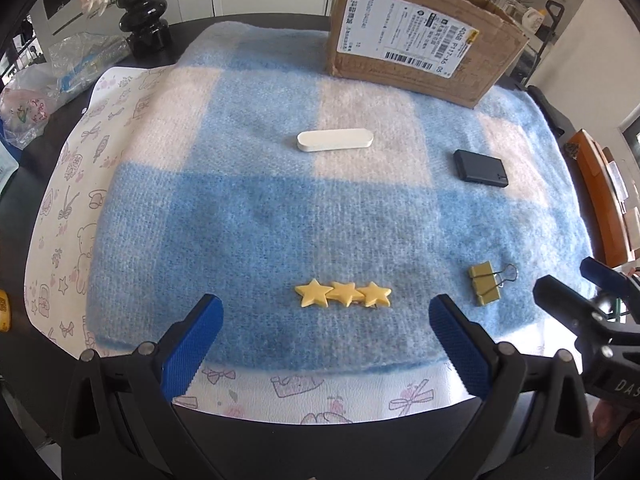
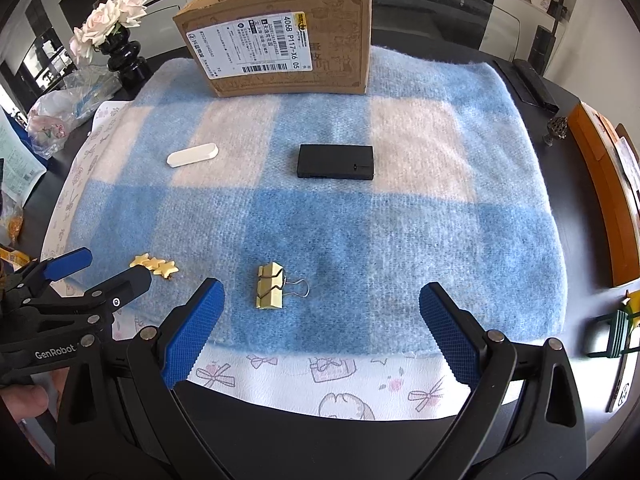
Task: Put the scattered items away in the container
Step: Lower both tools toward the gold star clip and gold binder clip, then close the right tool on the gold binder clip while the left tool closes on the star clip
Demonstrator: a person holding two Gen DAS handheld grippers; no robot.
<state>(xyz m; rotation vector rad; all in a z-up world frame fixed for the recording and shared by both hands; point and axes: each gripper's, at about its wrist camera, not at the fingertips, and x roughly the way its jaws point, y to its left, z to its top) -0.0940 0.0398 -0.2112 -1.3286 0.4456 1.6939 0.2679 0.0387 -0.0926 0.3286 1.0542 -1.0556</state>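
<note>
Star clip (image 1: 343, 294) lies centred just ahead of the left tongs (image 1: 326, 314), its long axis crosswise to the released fingers; binder clip (image 2: 271, 290) sits left of centre before the right tongs (image 2: 322, 304), likewise spread and empty. Cardboard box (image 2: 288, 56) probably stands open at upper frame.

The cardboard box (image 2: 288, 40) carries a white shipping label (image 2: 248, 46) with a barcode; its large print reads "406B P117-X6 05", while the smaller lines are too fine to read. The left claw (image 2: 100, 276) has "GenRobot" in white on its black body. In the left wrist view, the right claw (image 1: 576, 280) shows the letters "DAS", cut off at the edge.
</note>
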